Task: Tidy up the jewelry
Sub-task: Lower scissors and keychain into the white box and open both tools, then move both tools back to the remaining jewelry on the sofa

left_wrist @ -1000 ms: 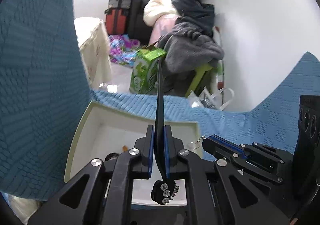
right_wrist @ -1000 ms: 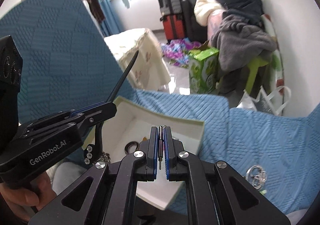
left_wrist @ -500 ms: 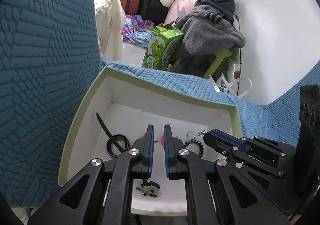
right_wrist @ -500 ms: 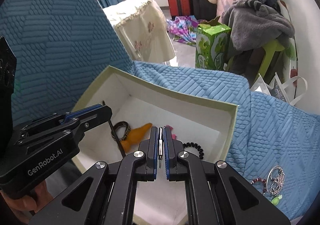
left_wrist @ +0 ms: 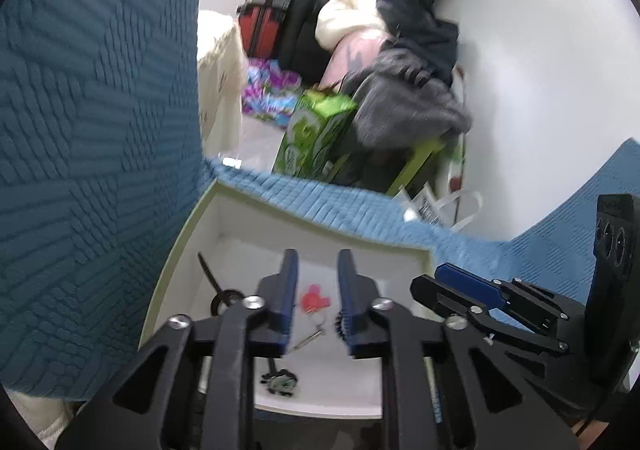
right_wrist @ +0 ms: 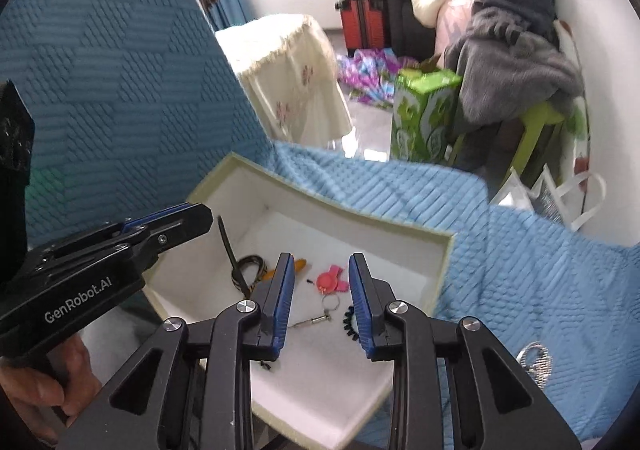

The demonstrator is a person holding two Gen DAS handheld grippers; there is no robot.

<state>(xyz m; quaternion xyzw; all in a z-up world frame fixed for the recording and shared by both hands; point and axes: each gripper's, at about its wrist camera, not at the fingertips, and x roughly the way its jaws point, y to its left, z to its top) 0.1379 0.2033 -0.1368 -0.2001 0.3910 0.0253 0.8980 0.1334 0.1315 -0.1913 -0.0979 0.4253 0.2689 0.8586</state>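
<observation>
A white box with a pale green rim lies on the blue bedspread. Inside it are a black strap, a pink charm on a key ring, a small metal pin, a black coil band and a rhinestone piece. My left gripper hangs over the box, its jaws opening, nothing between them. My right gripper hovers beside it, jaws opening too, with the charm lying well below them.
A silver chain piece lies on the bedspread right of the box. A hand grips the left tool. Beyond the bed are a green carton, suitcases, piled clothes and a cloth-covered table.
The left gripper let the black strap with its rhinestone end drop into the box. The right gripper released the small metal pin there. Both jaws have spread apart.
</observation>
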